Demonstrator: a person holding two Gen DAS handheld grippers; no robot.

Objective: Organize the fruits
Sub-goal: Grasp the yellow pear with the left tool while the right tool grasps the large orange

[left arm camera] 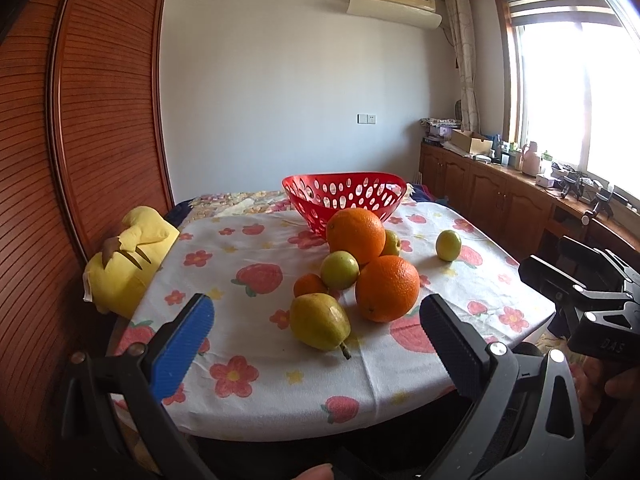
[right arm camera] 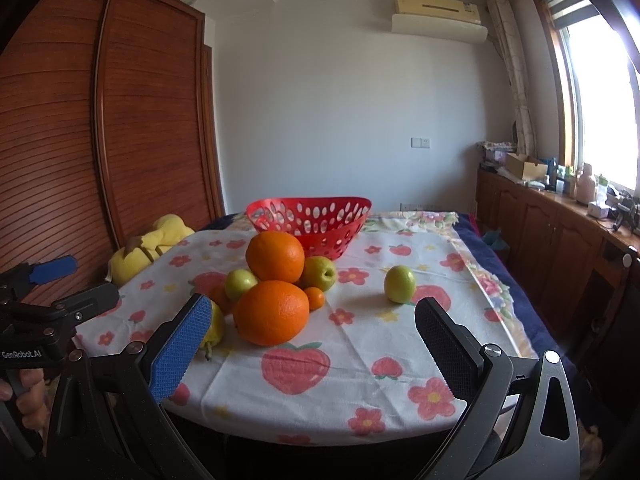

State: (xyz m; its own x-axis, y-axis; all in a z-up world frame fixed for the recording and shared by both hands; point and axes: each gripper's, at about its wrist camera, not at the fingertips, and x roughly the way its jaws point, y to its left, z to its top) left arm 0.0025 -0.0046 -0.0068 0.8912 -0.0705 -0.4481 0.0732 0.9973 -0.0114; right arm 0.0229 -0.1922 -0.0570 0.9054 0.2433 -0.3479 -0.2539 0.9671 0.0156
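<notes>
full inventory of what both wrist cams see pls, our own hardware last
oranges: 2, orange, centre of the pile
tangerines: 2, orange, low in the pile
green fruits: 3, yellow-green, two in the pile, one apart to the right
pear: 1, yellow-green, nearest, lying down
basket: 1, red, perforated, behind the pile, no fruit visible inside
tablecloth: 1, white floral, over the table
plush toy: 1, yellow, table's left edge
left gripper: open, holding nothing
right gripper: open, holding nothing
</notes>
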